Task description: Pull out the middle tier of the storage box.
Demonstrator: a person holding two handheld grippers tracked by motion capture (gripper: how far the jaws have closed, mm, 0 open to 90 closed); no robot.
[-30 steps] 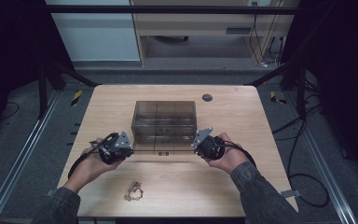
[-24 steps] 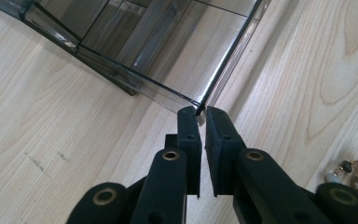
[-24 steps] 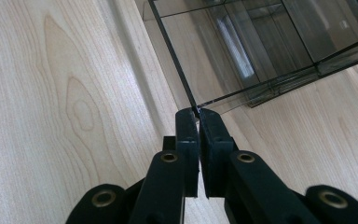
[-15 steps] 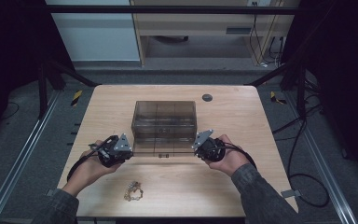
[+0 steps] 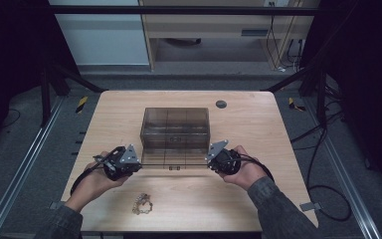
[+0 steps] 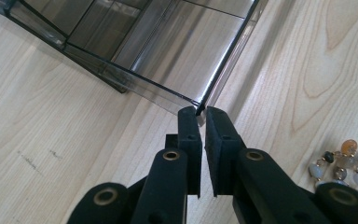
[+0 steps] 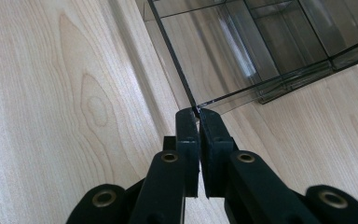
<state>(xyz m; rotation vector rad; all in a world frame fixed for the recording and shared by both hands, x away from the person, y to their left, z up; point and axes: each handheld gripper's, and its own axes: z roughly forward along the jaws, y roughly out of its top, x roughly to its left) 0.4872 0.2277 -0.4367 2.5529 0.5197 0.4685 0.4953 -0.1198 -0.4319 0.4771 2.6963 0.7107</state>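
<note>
Smoked clear box [image 5: 175, 130] at frame centre on the table [image 5: 258, 199], its hinged lid [image 5: 171, 162] swung toward the lower edge; left gripper [image 5: 135, 164] and right gripper [image 5: 212, 160] each pinch a lid corner, jaws nearly closed on the thin panel. Judged stage: lid gripped, box standing open; the bead bracelet [image 5: 142, 205], lower centre, remains outside, so placing it inside appears left to do.

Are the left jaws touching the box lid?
Touching. The left gripper view shows the left gripper with its jaws pinched on the corner edge of the clear lid, no gap visible.

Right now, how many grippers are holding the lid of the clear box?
2. The left gripper pinches one front corner of the lid; the right gripper pinches the other.
</note>
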